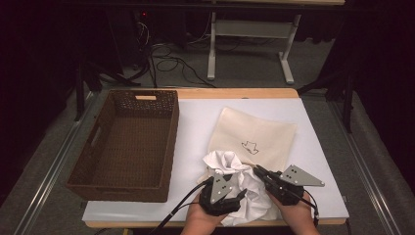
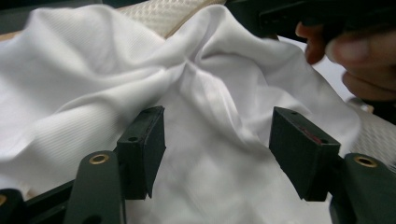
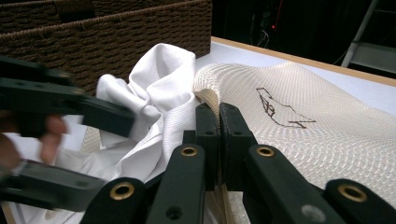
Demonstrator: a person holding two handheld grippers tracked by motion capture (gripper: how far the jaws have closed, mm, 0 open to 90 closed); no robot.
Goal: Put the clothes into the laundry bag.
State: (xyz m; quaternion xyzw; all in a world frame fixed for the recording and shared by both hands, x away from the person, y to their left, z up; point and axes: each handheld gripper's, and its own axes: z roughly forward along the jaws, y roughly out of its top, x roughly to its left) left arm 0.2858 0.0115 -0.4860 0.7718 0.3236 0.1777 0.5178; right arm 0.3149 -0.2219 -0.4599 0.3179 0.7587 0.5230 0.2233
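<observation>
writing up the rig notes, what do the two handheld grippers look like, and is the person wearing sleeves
Both the left gripper and the right gripper are black, each with two blocky black jaws and brass-coloured rivets at the linkage. Each carries a grey three-cornered plate with small dark holes on top. A black cable trails from each. Hands and visible forearms are bare: no sleeves or gloves.

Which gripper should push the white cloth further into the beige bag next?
Left. The left gripper stands open right over the white cloth, free to grab it. The right gripper is shut on the beige bag at its mouth edge, so it should keep holding.
</observation>
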